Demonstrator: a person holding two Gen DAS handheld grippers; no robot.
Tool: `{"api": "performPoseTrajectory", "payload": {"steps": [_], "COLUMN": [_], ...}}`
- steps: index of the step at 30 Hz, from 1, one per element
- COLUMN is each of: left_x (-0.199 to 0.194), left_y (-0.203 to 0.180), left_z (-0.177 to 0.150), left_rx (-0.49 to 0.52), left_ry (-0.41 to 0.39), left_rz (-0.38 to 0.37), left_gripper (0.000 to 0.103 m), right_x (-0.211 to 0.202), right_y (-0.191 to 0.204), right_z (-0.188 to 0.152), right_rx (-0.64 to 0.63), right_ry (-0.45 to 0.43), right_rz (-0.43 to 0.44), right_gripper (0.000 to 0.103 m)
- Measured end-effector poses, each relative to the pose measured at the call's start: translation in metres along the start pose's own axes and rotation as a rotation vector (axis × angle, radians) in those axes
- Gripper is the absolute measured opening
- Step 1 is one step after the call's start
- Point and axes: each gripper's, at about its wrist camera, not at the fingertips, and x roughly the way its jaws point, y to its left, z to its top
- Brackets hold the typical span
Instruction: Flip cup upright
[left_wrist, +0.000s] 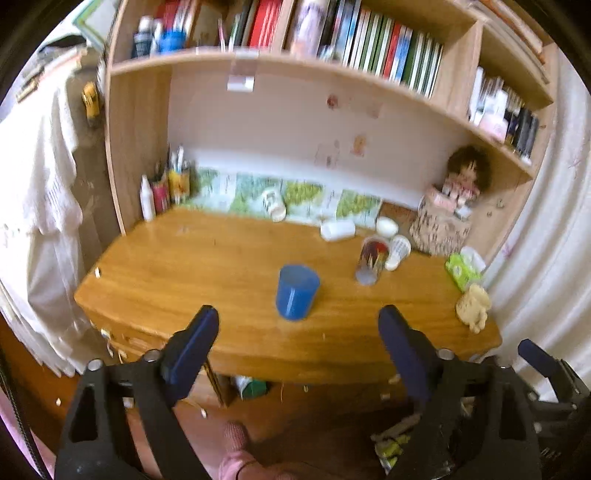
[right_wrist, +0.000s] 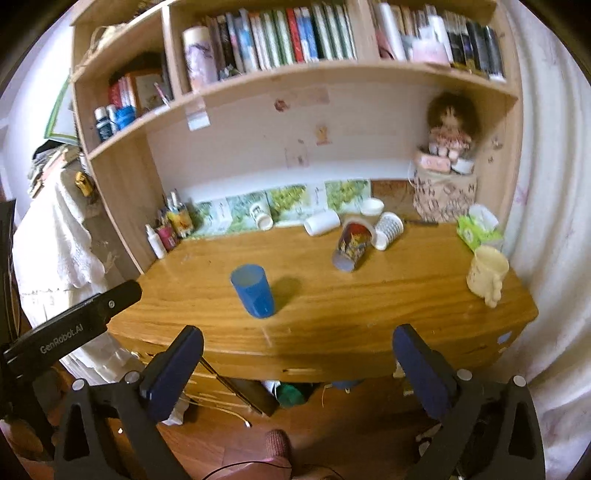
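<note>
A blue plastic cup stands mouth up near the middle of the wooden desk; it also shows in the right wrist view. A printed cup lies on its side behind it, also in the right wrist view. White cups lie tipped over near the back. My left gripper is open and empty, held short of the desk's front edge. My right gripper is open and empty, also in front of the desk.
A cream mug stands at the desk's right edge beside a green tissue pack. A doll on a patterned box sits back right. Pens and bottles stand back left. Bookshelves hang above.
</note>
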Motion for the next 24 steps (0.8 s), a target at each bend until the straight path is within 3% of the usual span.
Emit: {"api": "performPoseTrajectory", "payload": {"steps": [4,8,24], "left_x": [-0.018,-0.029,-0.036], "left_y": [-0.009,-0.017,-0.034], "left_z": [0.004,0.005,0.003], "left_rx": [0.037,0.053,0.107], "left_ry": [-0.096,-0.181,-0.240], "left_rz": [0.043,0.045,0.122], "left_gripper": [0.100,0.102,0.103], "right_x": [-0.011,-0.017,-0.020], "right_y": [0.006,0.000,-0.012], "right_z": [0.005,0.011,0.010], "right_rx": [-0.026,-0.021,-0.003], "right_ry": [-0.083,-0.127,-0.149], "right_rz": [0.002,-0.007,0.000], "right_gripper": [0.103,0.103,0.103]}}
